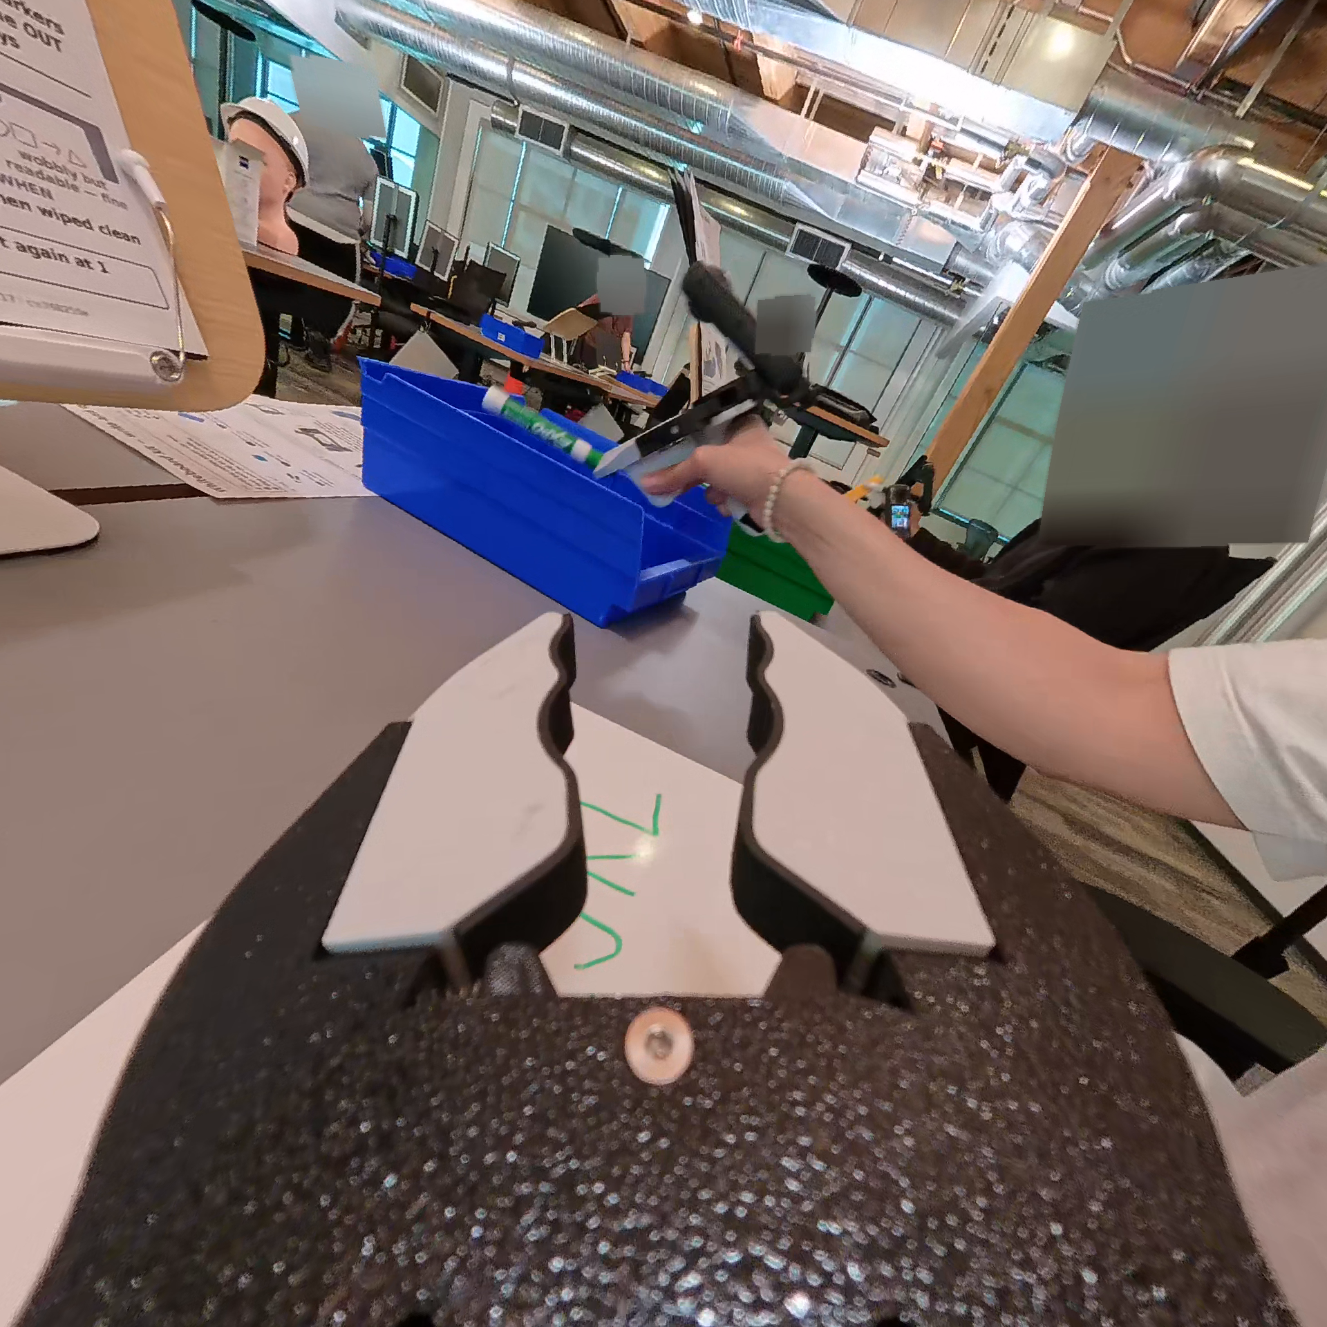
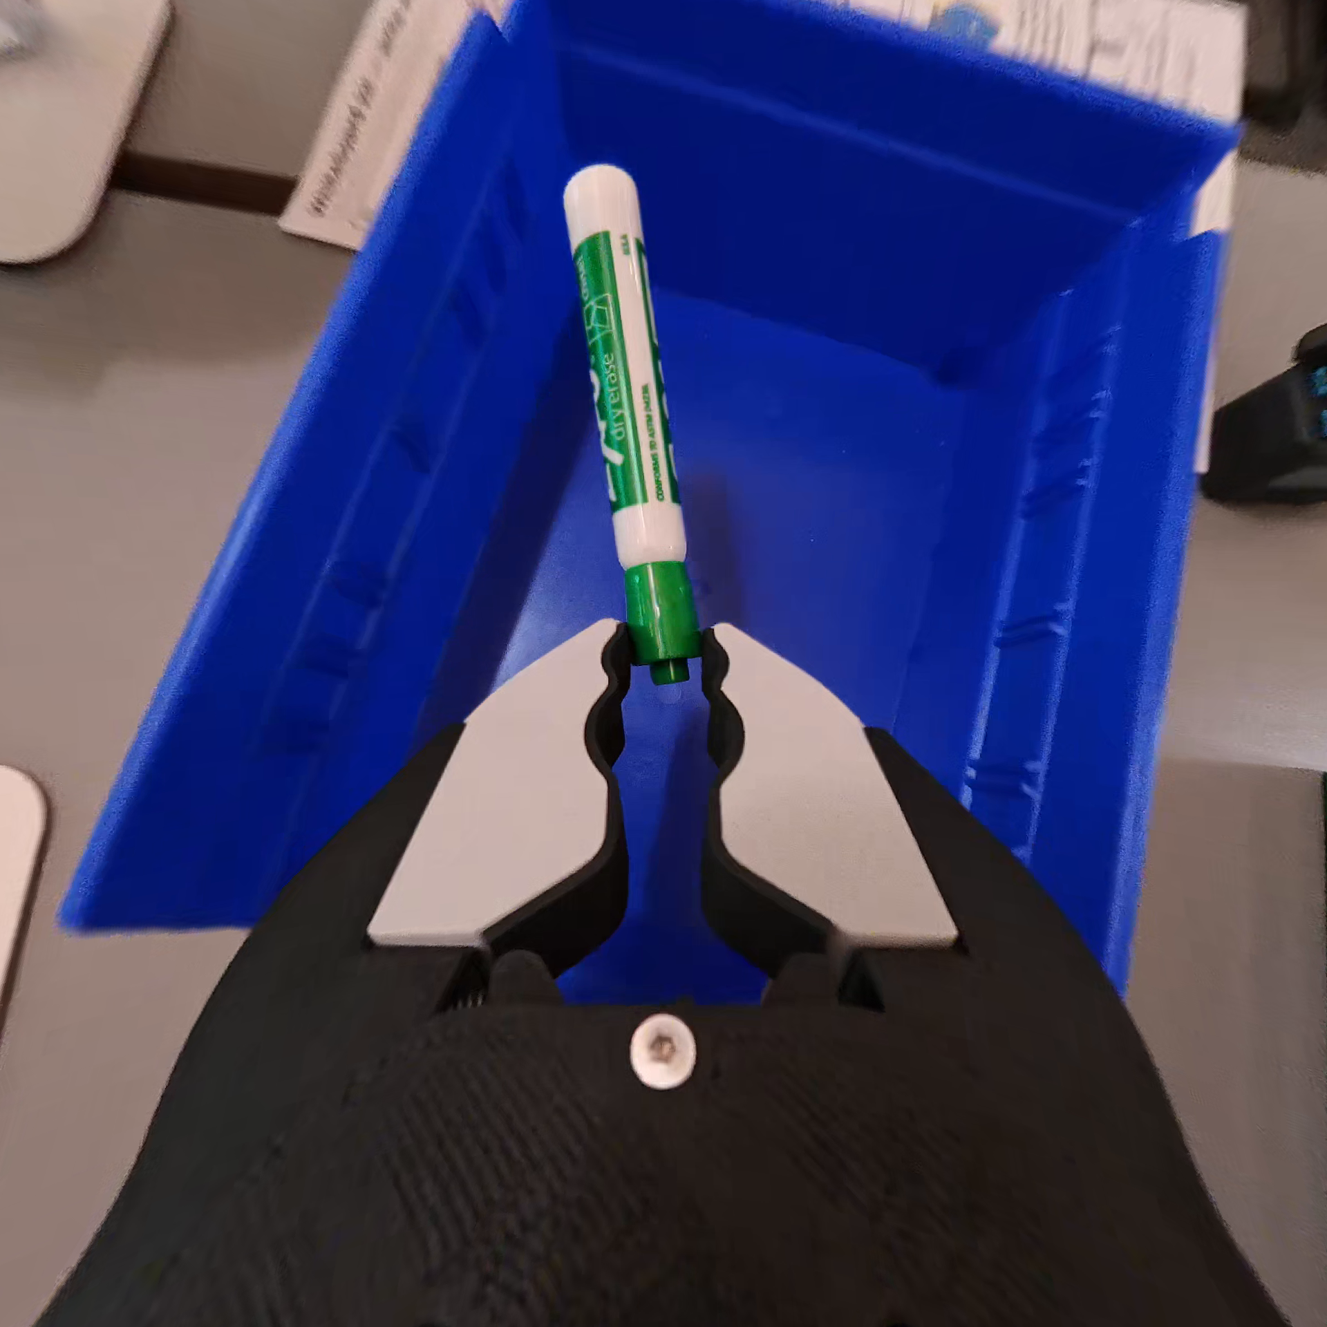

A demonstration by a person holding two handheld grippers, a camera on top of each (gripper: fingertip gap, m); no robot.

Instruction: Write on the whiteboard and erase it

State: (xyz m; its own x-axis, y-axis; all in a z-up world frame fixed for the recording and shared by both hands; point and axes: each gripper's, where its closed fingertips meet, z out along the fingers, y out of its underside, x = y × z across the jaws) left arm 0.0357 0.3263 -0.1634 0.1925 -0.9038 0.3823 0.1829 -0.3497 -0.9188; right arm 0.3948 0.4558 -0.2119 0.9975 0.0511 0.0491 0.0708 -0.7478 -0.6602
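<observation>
My right gripper point(image 2: 664, 635) is shut on the green cap end of a green and white dry-erase marker point(image 2: 625, 373) and holds it over the inside of a blue bin point(image 2: 1063, 445). In the left wrist view the same marker point(image 1: 542, 429) sticks out of the right gripper point(image 1: 607, 463) above the blue bin point(image 1: 517, 517). My left gripper point(image 1: 660, 639) is open and empty. It hovers over a small whiteboard point(image 1: 682, 897) that bears green marks point(image 1: 617, 876).
A green bin point(image 1: 775, 574) stands behind the blue one. A clipboard stand with a printed sheet point(image 1: 93, 201) is at far left, and paper sheets point(image 1: 237, 445) lie behind the bin. A black device point(image 2: 1278, 431) sits right of the bin. People and desks fill the background. The grippers' ends are close to 40 cm from one another.
</observation>
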